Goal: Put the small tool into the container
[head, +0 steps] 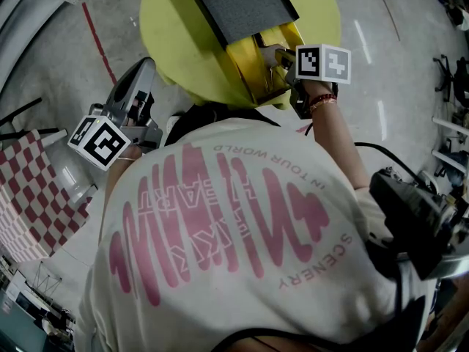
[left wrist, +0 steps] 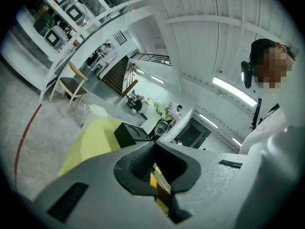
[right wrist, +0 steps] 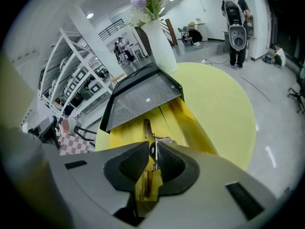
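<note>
On a round yellow table (head: 168, 20) stands a yellow container (head: 253, 68) with its black lid (head: 245, 6) raised. My right gripper (head: 277, 54) reaches into the container. In the right gripper view the small metal tool (right wrist: 155, 156) stands upright between the jaws of the right gripper (right wrist: 152, 145), against the right pad, with a slit showing on its left; the jaws are open above the container (right wrist: 183, 118). My left gripper (head: 143, 73) hangs off the table's near left edge, shut and holding nothing (left wrist: 153, 149).
A white vase of purple flowers (right wrist: 155, 37) stands behind the lid (right wrist: 143, 97) on the table (right wrist: 219, 104). A red-and-white checked cloth (head: 29, 196) lies at left. A wooden chair (left wrist: 71, 85) and shelves stand beyond; people (right wrist: 236, 23) are across the room.
</note>
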`<state>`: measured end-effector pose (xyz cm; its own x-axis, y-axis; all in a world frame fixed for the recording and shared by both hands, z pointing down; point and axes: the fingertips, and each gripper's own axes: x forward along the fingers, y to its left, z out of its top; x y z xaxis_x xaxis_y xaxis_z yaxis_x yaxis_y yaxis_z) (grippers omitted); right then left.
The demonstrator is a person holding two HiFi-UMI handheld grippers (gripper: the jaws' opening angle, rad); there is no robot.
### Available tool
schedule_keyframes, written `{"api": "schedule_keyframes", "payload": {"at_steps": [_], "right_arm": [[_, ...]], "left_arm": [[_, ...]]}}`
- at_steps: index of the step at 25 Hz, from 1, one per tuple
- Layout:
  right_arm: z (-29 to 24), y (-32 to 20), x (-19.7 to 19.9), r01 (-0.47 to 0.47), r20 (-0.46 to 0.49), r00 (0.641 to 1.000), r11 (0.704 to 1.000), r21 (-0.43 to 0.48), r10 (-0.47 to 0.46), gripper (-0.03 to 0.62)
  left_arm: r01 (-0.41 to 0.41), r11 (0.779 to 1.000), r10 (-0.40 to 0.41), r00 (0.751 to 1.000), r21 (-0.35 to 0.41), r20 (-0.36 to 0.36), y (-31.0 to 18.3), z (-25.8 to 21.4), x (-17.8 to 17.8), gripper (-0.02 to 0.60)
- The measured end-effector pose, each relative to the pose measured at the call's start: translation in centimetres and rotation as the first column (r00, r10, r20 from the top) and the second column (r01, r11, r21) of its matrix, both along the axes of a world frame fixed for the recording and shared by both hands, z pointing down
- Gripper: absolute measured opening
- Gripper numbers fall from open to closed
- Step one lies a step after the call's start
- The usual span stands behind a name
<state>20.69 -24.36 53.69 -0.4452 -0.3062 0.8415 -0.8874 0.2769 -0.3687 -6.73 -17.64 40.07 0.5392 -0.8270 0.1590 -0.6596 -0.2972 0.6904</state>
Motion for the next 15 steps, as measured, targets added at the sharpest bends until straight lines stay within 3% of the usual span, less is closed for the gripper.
{"api": "schedule_keyframes", "payload": {"at_steps": [15], "right_arm": [[0.33, 0.42, 0.83, 0.013, -0.064, 0.998, 1.0, 0.006, -0.012, 0.074]], "left_arm": [[-0.008, 1.0, 0.008, 1.0, -0.008, -0.01, 0.36, 0.25, 0.31, 0.008]]}}
